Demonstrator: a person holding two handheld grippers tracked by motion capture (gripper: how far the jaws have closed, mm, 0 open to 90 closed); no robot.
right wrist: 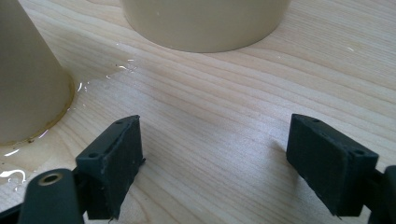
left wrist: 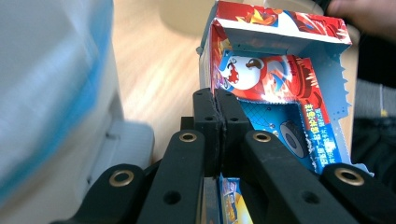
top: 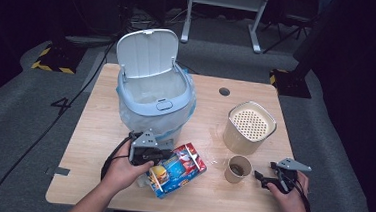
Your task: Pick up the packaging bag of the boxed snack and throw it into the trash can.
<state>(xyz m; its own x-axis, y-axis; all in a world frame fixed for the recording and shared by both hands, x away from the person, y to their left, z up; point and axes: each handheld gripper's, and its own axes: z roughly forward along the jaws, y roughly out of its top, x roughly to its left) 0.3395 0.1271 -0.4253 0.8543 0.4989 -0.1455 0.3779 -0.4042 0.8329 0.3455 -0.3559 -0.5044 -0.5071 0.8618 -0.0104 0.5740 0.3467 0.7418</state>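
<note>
Near edge of table [top: 85, 179], 7 o'clock: left gripper [top: 148, 156] in the person's left hand [top: 121, 170], jaws pressed together on an edge of the torn snack box [top: 179, 169]. In the left gripper view the two pads meet flush on a thin flap of the box [left wrist: 275, 79]; its red and blue printed panel opens out beyond them, with a ragged torn edge along its right side. From the high view the box lies at 6 o'clock of the table, just right of the gripper, tilted, its far corner near the paper cup [top: 237, 168].

Near edge, 4 o'clock: right gripper [top: 266, 180] in the right hand [top: 290, 196], jaws wide apart and nothing between them. The right gripper view shows bare wood between the pads; the gripper [right wrist: 212, 163] sits low over the table.

Paper cup at 5 o'clock, upright, dark residue inside, just left of the right gripper. Liquid pooled round its base [right wrist: 14, 172] and in droplets [right wrist: 121, 67] toward the next container.

Middle, 3 o'clock: beige canister with perforated insert [top: 249, 126], upright, just behind the cup.

Far, 11 o'clock: blue and white bin [top: 153, 101], lid [top: 147, 52] tipped up and back, clear liner bag [top: 182, 120] hanging over its rim. It stands just behind the left gripper.
</note>
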